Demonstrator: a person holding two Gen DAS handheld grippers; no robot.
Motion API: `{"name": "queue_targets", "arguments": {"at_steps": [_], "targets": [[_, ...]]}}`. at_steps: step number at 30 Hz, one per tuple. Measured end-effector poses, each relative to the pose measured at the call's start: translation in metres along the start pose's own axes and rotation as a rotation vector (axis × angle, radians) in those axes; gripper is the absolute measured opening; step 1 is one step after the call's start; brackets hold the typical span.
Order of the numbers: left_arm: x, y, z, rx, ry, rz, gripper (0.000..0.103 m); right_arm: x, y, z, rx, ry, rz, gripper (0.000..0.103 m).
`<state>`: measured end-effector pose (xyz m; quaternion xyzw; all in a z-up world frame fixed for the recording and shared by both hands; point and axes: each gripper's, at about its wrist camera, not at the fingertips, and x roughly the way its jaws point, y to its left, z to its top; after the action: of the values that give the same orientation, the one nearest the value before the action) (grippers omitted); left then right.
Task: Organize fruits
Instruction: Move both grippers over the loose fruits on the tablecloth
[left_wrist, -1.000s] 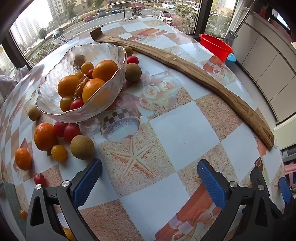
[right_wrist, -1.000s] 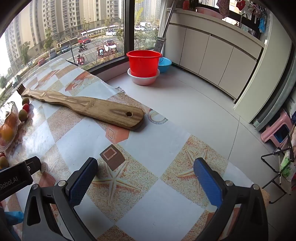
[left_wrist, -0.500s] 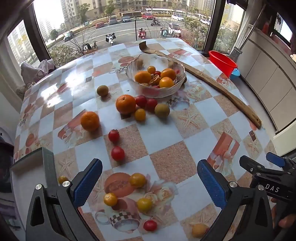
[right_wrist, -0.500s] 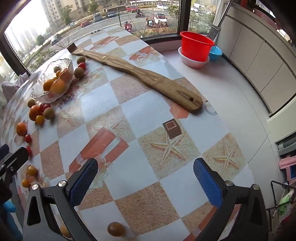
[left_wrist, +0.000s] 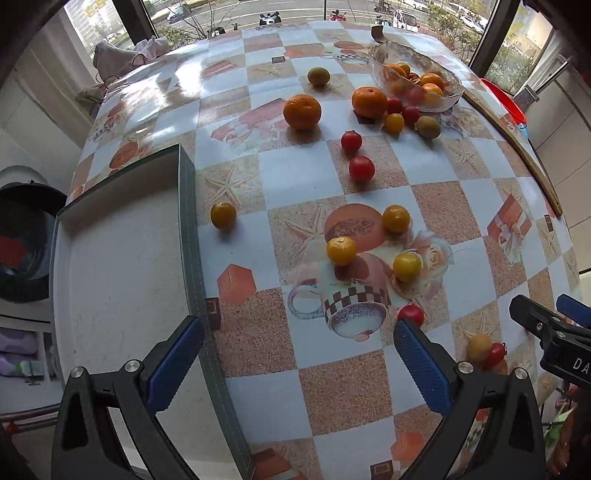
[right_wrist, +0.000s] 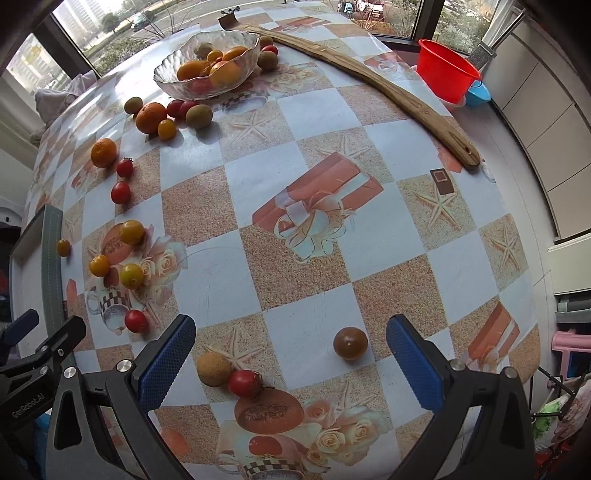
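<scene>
Loose fruit lies scattered over the patterned table: oranges (left_wrist: 302, 110), red tomatoes (left_wrist: 361, 168) and yellow tomatoes (left_wrist: 341, 250). A glass bowl (left_wrist: 445, 100) at the far side holds several oranges and tomatoes, seen too in the right wrist view as the bowl (right_wrist: 173, 79). My left gripper (left_wrist: 297, 360) hangs open above the near table, beside a grey-rimmed tray (left_wrist: 188, 221). My right gripper (right_wrist: 290, 363) is open over the near edge, with a brown tomato (right_wrist: 350, 342), a tan fruit (right_wrist: 213, 369) and a red tomato (right_wrist: 243, 383) lying between and in front of its fingers.
A long wooden board (right_wrist: 373, 83) lies along the far right table edge. A red bucket (right_wrist: 445, 70) stands on the floor beyond it. The white tray floor (left_wrist: 122, 295) is bare. White cabinets line the right wall.
Both grippers have pulled back and up from the far side, so the whole table with tray and near fruit has come into view. Both stay open.
</scene>
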<state>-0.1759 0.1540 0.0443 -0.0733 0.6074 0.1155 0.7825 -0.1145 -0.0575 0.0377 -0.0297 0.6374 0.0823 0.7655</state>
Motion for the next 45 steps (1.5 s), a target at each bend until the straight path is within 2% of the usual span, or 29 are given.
{"name": "queue_targets", "arguments": {"at_steps": [10,45], "targets": [[-0.002,0.002,0.007,0.005,0.010,-0.032,0.103,0.000,0.010,-0.010,-0.003,0.020,-0.006,0.103],[0.015,-0.005,0.010,0.011,0.022,0.005,0.103,0.003,-0.015,-0.014,0.027,0.035,-0.006,0.103]]}}
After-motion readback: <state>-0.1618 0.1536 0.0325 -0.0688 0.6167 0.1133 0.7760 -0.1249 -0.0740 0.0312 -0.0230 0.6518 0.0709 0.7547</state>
